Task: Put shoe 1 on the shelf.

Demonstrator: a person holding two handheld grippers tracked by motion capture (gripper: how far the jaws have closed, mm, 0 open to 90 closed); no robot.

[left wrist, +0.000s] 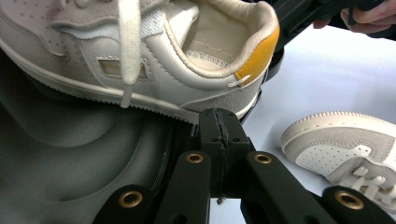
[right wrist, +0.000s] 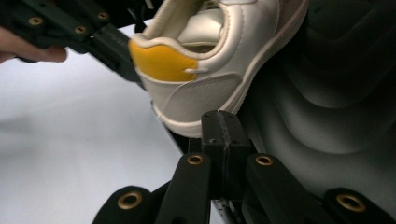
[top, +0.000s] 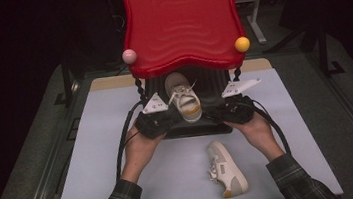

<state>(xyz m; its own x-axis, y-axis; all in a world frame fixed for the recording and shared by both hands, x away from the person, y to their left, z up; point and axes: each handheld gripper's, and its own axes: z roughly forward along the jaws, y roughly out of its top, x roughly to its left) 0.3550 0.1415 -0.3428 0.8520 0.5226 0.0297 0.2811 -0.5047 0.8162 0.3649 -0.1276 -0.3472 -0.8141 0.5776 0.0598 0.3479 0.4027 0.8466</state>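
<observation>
From the high view, a white sneaker sat on a dark moulded stand under a glossy red wavy-surfaced chair back at the far middle of the table, its long axis running from the far edge toward the person, with the yellow heel tab nearest them. The left gripper and the right gripper flanked that heel at about equal reach, so the shoe lay between them and just ahead of both; a second sneaker lay on the pale table surface near the front edge, by the right forearm. In the left gripper view, the left gripper had its jaws pressed together on nothing, the tips just under the sole edge of the sneaker near the heel; the shoe's upper looked like smooth leather with grey suede panels, a perforated toe and a flat lace hanging down its side. In the right gripper view, the right gripper likewise stood with jaws together and empty, just below the rubber sole at the heel of the sneaker, with the ribbed dark stand to its side.
</observation>
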